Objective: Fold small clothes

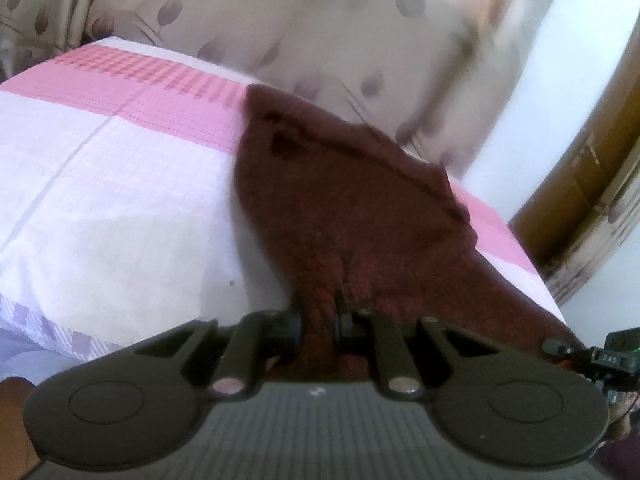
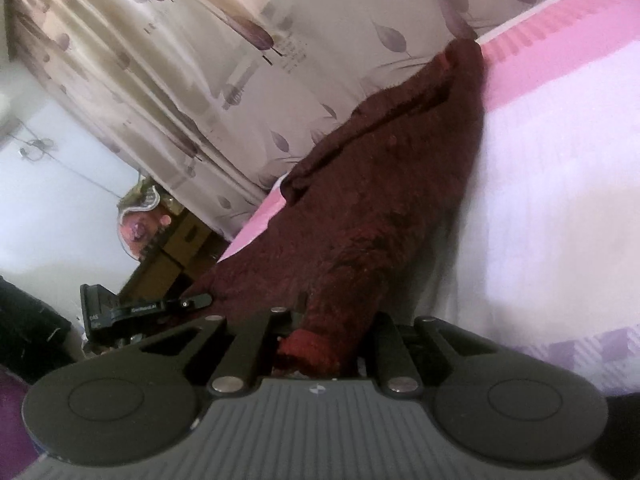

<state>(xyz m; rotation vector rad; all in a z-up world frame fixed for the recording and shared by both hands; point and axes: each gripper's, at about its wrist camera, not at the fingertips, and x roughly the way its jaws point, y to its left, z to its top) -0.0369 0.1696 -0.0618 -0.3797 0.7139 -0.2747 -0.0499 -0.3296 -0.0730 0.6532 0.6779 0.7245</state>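
Maroon fleece garment point(image 1: 352, 208) is clamped at two near edges by left gripper point(image 1: 318, 326) and right gripper point(image 2: 328, 344), lifted off the bed point(image 1: 120, 184); a fold toward its far hem is called for.

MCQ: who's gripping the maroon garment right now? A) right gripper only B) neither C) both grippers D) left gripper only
C: the left gripper and the right gripper each have their fingers closed on a bunch of the maroon garment, which trails up from the bedsheet.

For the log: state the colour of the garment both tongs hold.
Dark maroon garment, clearest in the right wrist view.
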